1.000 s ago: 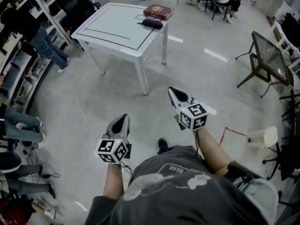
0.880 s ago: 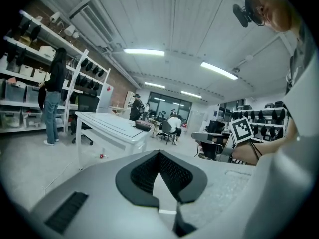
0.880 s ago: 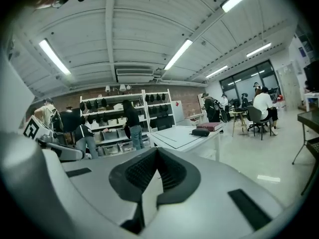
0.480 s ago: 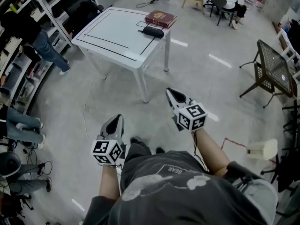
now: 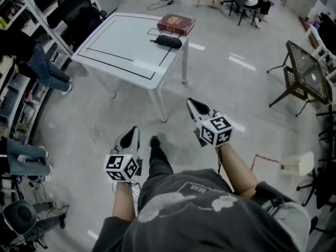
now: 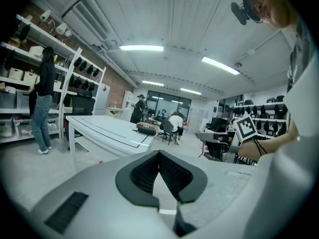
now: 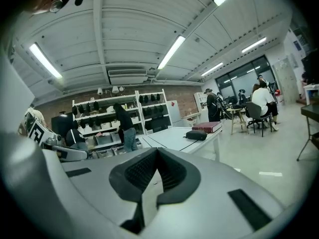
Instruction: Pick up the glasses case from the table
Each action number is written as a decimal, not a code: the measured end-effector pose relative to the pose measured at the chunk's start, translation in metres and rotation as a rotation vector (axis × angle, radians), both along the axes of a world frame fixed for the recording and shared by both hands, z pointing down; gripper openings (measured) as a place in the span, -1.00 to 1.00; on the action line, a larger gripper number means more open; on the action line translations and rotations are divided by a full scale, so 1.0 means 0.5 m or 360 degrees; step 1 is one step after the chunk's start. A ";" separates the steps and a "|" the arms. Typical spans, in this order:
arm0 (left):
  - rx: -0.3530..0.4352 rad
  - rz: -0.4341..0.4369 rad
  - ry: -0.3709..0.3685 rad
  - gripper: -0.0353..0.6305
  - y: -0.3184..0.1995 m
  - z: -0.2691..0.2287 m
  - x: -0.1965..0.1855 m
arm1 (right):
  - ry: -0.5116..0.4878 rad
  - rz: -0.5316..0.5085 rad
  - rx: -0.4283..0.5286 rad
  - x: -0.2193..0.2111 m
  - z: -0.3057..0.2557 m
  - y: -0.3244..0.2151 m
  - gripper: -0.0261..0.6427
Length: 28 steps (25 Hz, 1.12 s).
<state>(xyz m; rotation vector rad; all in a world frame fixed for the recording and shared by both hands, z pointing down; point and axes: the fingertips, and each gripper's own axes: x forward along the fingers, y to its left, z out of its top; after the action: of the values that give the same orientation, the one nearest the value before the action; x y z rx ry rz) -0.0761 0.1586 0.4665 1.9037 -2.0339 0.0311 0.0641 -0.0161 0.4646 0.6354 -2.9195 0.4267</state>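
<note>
Left jaws: the left gripper (image 6: 159, 154) is closed tip to tip, with nothing between the pads; it sits low and left of centre in the head view (image 5: 134, 129).
Right jaws: the right gripper (image 7: 157, 152) is also pressed together and empty, and sits just right of centre in the head view (image 5: 191, 101).
Glasses case: the dark, rounded glasses case (image 5: 168, 41) lies on the white table (image 5: 124, 42) in the upper middle of the head view, near the table's far right edge. It is well apart from both grippers.
Neighbour: a red-brown book (image 5: 177, 23) lies just beyond the case, close beside it; I cannot tell whether they touch.
Approach: the table's near corner and leg (image 5: 161, 103) stand between the person and the case.
Risk, jaws: if either gripper arrives closed, the tips would shove the case rather than straddle it — likely toward the book or off the nearby edge.
Risk, grip: the shell looks smooth and curved, so a pinch off its middle may squirt it out.
Risk, aim: a reach that goes too deep could close on the book instead.
Risk, path: a low reach could clip the table's corner.
</note>
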 end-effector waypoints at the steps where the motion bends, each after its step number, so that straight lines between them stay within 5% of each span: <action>1: 0.0002 0.0014 0.0007 -0.89 -0.018 0.002 -0.017 | 0.0008 0.0018 0.0000 -0.013 0.002 -0.015 -0.92; 16: -0.0045 0.0354 0.0110 -0.89 -0.349 0.023 -0.296 | 0.0125 0.0373 -0.0100 -0.232 0.025 -0.285 -0.92; 28: -0.0019 0.0765 0.0089 -0.88 -0.562 0.034 -0.402 | 0.0171 0.0704 -0.0149 -0.307 0.032 -0.406 -0.92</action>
<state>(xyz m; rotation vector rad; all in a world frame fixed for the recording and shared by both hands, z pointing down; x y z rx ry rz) -0.2773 -0.1222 0.4834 2.3098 -1.4939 0.1077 -0.0893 -0.2190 0.4808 1.2510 -2.6269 0.5481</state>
